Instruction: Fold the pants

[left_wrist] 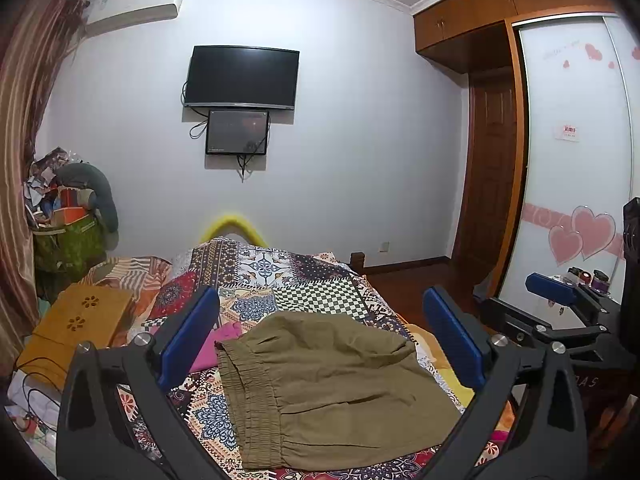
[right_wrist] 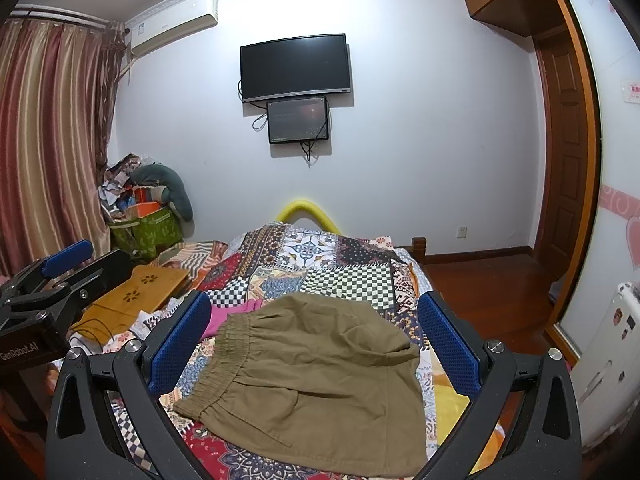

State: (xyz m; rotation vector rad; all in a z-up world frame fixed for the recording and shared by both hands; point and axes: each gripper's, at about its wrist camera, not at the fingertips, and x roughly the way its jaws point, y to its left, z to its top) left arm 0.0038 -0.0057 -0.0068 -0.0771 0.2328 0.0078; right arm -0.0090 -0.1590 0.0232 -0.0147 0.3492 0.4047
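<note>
Pants of olive-brown cotton with a gathered elastic waistband (left_wrist: 332, 392) lie flat on the patchwork-print bedspread (left_wrist: 288, 276), already doubled into a compact, roughly square packet, waistband at about 9 o'clock and the rounded folded end toward 2 o'clock. From where I stand the folding looks close to finished, or at least between folds: nobody has hold of the cloth.

Both tools hover above the near edge of the bed. The left gripper (left_wrist: 320, 340) has its blue-padded fingers (left_wrist: 188, 336) spread wide, one either side of the packet and clear of it, gripping nothing. The right gripper (right_wrist: 314, 342) is the same, jaws fully apart and empty, its pads (right_wrist: 448, 348) framing the pants (right_wrist: 312, 392) from a slightly more rightward angle.

A bright pink garment (left_wrist: 224, 340) pokes out from beneath the pants at 10 o'clock, and a yellow cloth (right_wrist: 450, 412) shows at 3 o'clock. A bamboo lap desk with flower cut-outs (left_wrist: 80, 316) sits well off at 9 o'clock.

If one more fold is wanted, I judge the next move calls for each gripper to descend to an end of one edge, pinch only the olive layers, not the pink piece beneath, and carry that edge across evenly. Otherwise a smoothing press would do.
</note>
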